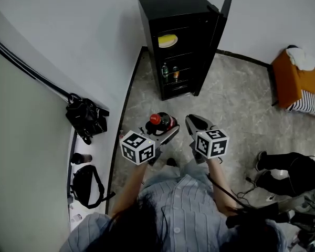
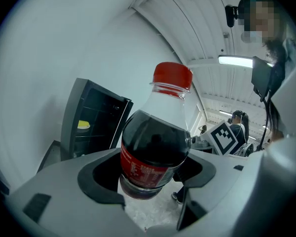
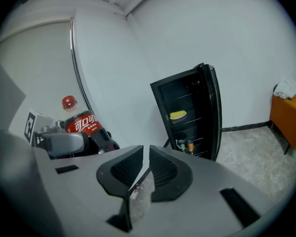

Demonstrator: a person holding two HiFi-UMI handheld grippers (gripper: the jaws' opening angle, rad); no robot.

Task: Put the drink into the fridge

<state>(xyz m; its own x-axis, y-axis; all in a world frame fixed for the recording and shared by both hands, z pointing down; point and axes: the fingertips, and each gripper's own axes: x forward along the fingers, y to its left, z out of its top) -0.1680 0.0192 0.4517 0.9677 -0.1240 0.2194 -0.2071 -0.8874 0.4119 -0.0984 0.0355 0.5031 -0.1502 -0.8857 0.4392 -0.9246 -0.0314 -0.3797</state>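
A cola bottle [image 1: 159, 121] with a red cap and red label is held low on its body by my left gripper [image 1: 164, 130], which is shut on it. In the left gripper view the bottle [image 2: 155, 147] stands upright between the jaws of that gripper [image 2: 155, 181]. My right gripper [image 1: 196, 124] is beside it, shut and empty; its pads [image 3: 160, 169] nearly touch. The black mini fridge [image 1: 178, 41] stands ahead against the white wall with its door [image 1: 220, 33] swung open to the right. A yellow item [image 1: 168, 40] lies on an upper shelf, and small bottles [image 1: 170, 72] stand lower down.
Two black bags [image 1: 86, 117] [image 1: 87, 185] and a small cup [image 1: 81, 158] rest on a white ledge at the left. An orange seat [image 1: 298, 83] with white cloth stands at the right. A seated person's legs [image 1: 286, 167] and cables are at the lower right.
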